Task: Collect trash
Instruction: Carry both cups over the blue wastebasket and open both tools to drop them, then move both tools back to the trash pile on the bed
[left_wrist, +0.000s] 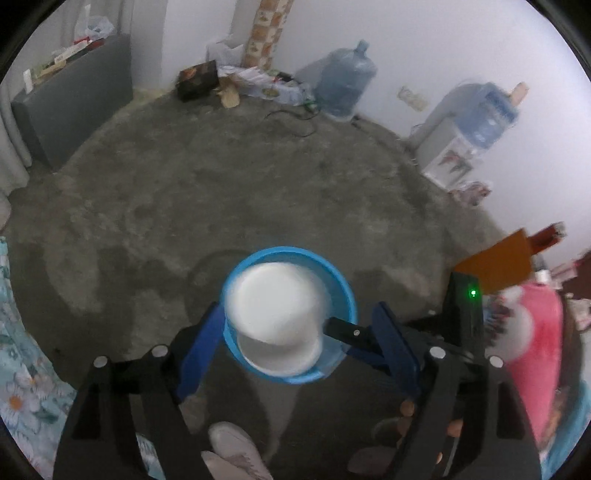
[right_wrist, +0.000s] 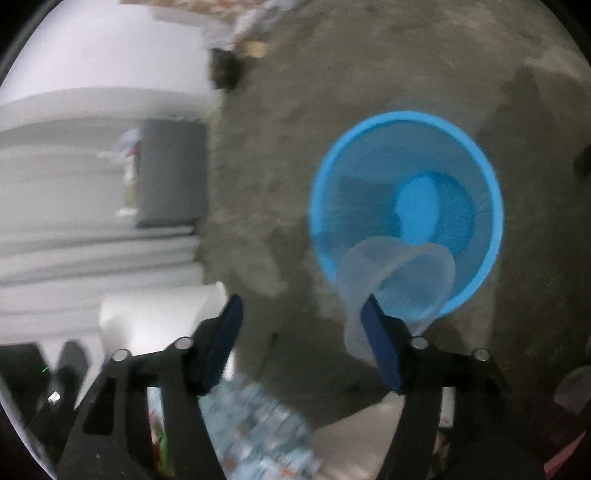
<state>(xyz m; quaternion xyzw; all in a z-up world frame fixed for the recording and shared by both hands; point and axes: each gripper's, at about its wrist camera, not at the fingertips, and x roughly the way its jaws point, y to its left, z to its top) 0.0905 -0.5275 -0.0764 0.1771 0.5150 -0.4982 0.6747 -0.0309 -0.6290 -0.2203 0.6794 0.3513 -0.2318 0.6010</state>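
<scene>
Grippers, two. Left gripper (left_wrist: 291, 332): jaws wide, one white cup (left_wrist: 277, 302) between them over the bin, pads apparently not pressing it. Right gripper (right_wrist: 303, 328): jaws wide, one clear plastic cup (right_wrist: 397, 284) by its right finger, tipping over the rim. Blue mesh bin (right_wrist: 476, 155), one, on grey floor (left_wrist: 258, 166); placed under both for dropping. Water jugs (left_wrist: 345, 83), two, by far wall.
</scene>
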